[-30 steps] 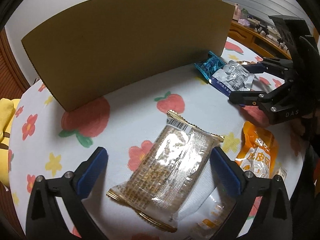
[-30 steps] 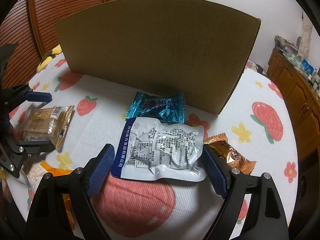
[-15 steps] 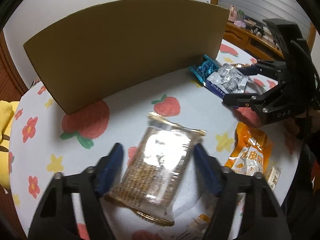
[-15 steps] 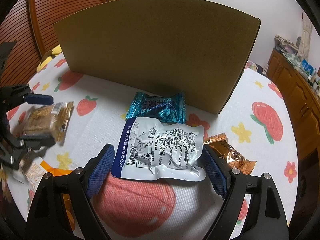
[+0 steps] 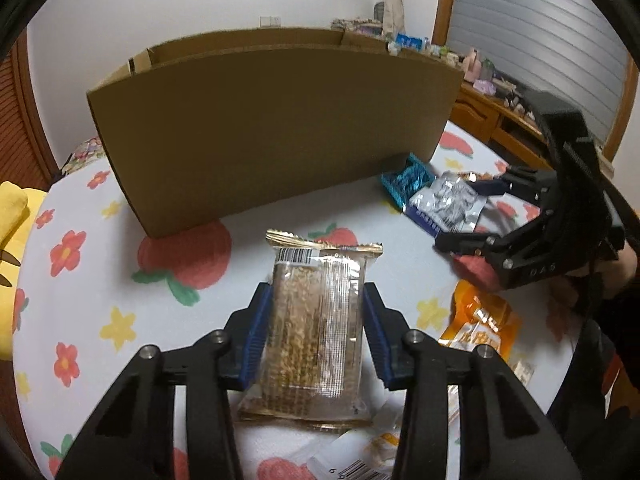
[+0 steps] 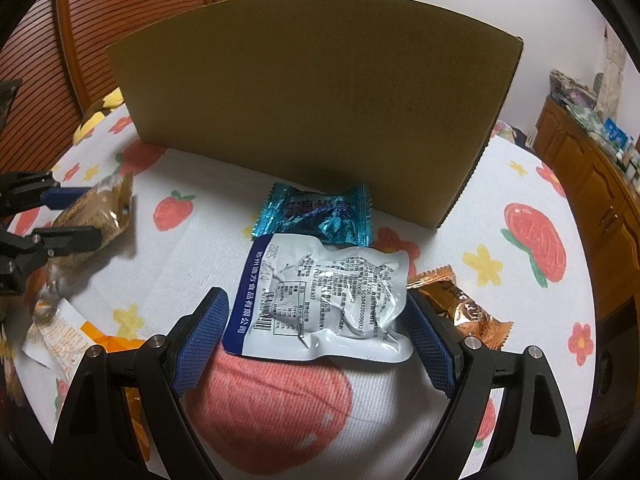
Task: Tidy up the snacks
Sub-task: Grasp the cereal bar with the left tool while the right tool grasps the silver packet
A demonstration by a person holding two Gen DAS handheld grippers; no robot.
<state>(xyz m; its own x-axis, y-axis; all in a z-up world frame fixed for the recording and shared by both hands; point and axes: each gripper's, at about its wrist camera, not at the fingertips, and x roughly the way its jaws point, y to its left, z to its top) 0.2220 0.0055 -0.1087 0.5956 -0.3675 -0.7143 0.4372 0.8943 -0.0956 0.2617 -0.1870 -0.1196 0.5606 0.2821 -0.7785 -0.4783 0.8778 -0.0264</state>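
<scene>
The left gripper (image 5: 318, 320) has a clear packet of golden-brown crispy snack (image 5: 316, 320) between its blue pads (image 5: 256, 334), and its jaws are closing on it; the pads lie against the packet's two long edges. The packet points away from the camera, its barcoded gold seal toward the cardboard box (image 5: 276, 128), which stands upright on the far side of the floral tablecloth (image 5: 120, 280). In the right wrist view the same packet appears lifted and tilted above the cloth at the left edge.

The right gripper (image 6: 316, 320) hangs wide open over a silver-white vacuum pouch with a blue strip (image 6: 324, 300). The pouch lies flat on the cloth between the two pads, its left edge near the left pad, its right edge almost at the right pad, neither one pressing it. Just beyond the pouch, partly under its far edge, lies a teal foil candy wrapper (image 6: 316, 216), close to the foot of the box. A copper-coloured foil sachet (image 6: 464, 308) lies just beside the right pad. An orange snack bag (image 5: 480, 324) lies on the cloth between the two grippers.
</scene>
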